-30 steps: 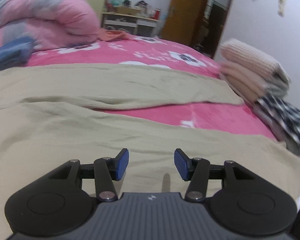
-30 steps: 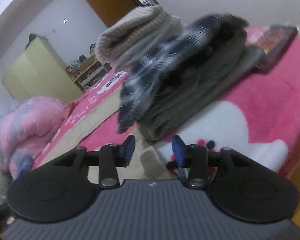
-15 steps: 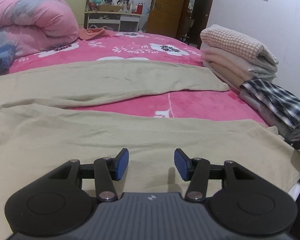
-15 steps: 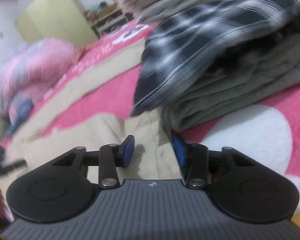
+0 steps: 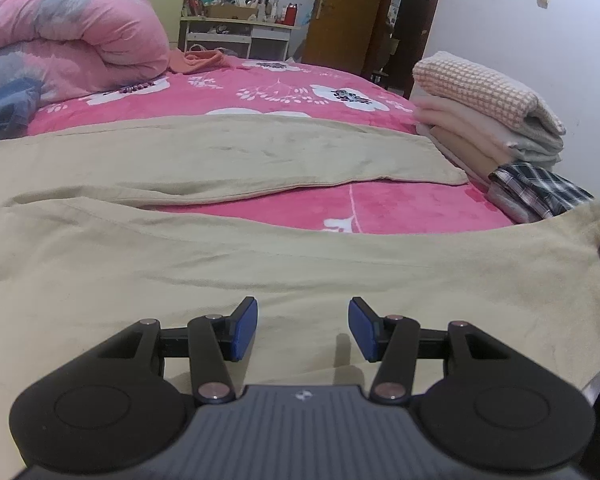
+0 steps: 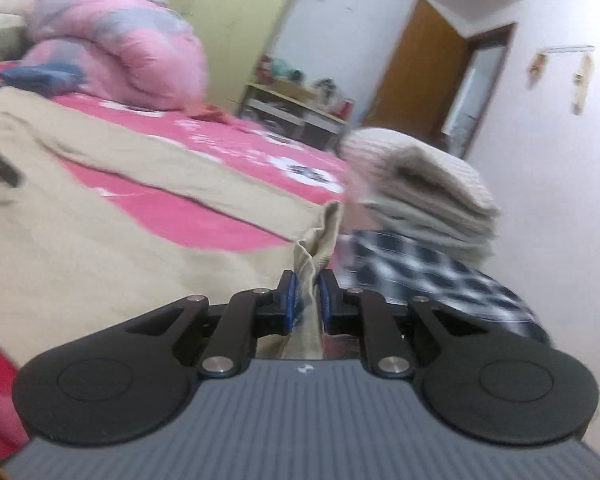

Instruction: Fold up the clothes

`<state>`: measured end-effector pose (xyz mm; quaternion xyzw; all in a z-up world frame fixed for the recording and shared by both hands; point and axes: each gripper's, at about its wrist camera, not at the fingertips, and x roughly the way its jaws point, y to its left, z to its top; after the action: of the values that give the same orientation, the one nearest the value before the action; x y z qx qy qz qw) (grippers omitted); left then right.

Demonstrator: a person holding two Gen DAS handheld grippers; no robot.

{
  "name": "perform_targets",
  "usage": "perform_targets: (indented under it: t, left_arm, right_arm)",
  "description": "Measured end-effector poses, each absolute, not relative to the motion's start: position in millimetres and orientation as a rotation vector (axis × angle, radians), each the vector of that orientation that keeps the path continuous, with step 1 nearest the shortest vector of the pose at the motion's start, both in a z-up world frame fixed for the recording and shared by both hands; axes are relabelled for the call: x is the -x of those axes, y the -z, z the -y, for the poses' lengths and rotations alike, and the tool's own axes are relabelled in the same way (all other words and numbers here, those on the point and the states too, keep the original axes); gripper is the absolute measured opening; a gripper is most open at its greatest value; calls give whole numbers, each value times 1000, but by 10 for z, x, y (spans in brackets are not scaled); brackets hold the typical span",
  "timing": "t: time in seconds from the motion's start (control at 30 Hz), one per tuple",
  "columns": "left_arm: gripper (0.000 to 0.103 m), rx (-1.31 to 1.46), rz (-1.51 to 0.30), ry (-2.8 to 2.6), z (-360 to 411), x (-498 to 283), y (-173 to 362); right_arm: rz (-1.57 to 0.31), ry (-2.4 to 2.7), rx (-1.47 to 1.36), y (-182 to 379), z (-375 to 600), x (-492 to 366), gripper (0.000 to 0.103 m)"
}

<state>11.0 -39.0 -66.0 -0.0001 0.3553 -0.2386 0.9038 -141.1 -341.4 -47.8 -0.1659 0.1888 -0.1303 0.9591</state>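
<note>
Beige trousers (image 5: 228, 264) lie spread across the pink bed, both legs running left to right; they also show in the right wrist view (image 6: 100, 240). My left gripper (image 5: 302, 328) is open and hovers just over the near leg, holding nothing. My right gripper (image 6: 307, 296) is shut on the hem end of the near trouser leg (image 6: 320, 236) and lifts it off the bed. In the left wrist view that raised hem (image 5: 588, 236) shows at the far right.
A stack of folded clothes (image 5: 496, 128) with a plaid shirt (image 5: 540, 192) sits at the bed's right side, close to the raised hem. A rolled pink duvet (image 5: 68, 40) lies at the back left. A door (image 5: 352, 12) and shelf (image 5: 240, 28) stand beyond.
My right gripper has closed on the trouser hem beside the folded stack and raised it, swinging toward the room. The left gripper stayed open over the near leg.
</note>
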Motion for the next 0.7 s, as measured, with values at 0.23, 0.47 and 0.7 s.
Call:
perform_targets:
  t: [0.23,0.47,0.7]
  left_arm:
    - [52,-5,-751,493,398,-136,709]
    - [52,-15,-756,501,451,-132,725]
    - [52,-41,-751,508,530,-72,687]
  right_arm:
    - [-394,514,145,559,4050,1534,15]
    - [-304,516,-417,698,4768,2222,28]
    - [-182,249,-885,1241,4850,2666,45]
